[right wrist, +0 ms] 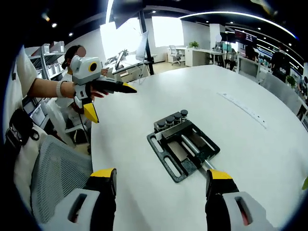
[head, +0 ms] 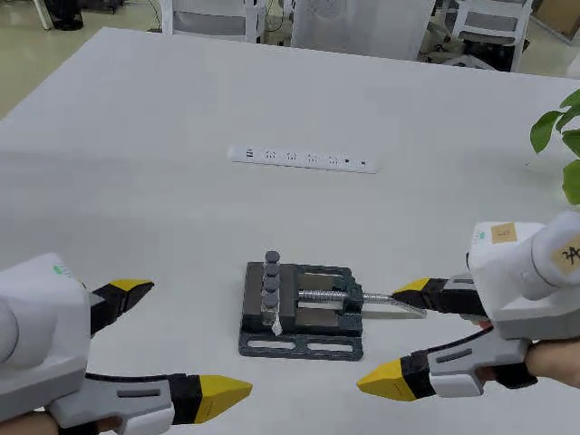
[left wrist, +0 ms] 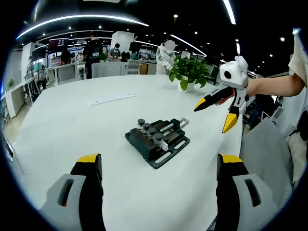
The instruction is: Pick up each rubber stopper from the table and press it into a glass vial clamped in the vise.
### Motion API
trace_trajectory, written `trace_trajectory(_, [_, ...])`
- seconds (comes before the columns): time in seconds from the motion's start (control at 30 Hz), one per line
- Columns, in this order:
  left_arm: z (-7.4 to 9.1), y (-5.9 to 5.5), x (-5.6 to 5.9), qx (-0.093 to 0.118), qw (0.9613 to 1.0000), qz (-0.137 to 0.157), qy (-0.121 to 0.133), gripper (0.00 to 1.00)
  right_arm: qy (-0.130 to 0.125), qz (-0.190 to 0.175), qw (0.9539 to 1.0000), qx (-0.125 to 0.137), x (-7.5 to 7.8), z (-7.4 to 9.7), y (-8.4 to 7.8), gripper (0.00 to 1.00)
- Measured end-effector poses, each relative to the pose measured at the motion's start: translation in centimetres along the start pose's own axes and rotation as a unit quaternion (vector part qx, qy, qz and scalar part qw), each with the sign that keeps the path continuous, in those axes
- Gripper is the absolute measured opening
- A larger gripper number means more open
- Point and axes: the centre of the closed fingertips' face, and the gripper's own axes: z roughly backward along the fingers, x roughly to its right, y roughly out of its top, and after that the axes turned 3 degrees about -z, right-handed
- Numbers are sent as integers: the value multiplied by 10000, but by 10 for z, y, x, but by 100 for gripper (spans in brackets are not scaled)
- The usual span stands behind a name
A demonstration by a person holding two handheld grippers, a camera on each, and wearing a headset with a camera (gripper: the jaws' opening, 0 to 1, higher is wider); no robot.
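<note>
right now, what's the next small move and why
Probably ease the right gripper toward the vise to check seating: it and the left gripper are open and empty, and the stoppers already seem to sit atop the clamped vials.

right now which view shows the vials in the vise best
The left gripper view: the vials stand side-on in a row, each dark top separate, in the vise. The head view lines them up overlapping; the right gripper view shows mostly their tops.
</note>
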Motion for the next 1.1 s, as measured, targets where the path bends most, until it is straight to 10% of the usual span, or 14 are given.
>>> trace_trajectory(0.37, [9, -5, -4, -89, 9999, -37, 33, 99, -308, -407, 9980, 385, 1, 16, -17, 99])
trace_trajectory(1.1, [17, -18, 10, -203, 9997, -47, 86, 99, -550, -763, 9920, 839, 1, 34, -26, 99])
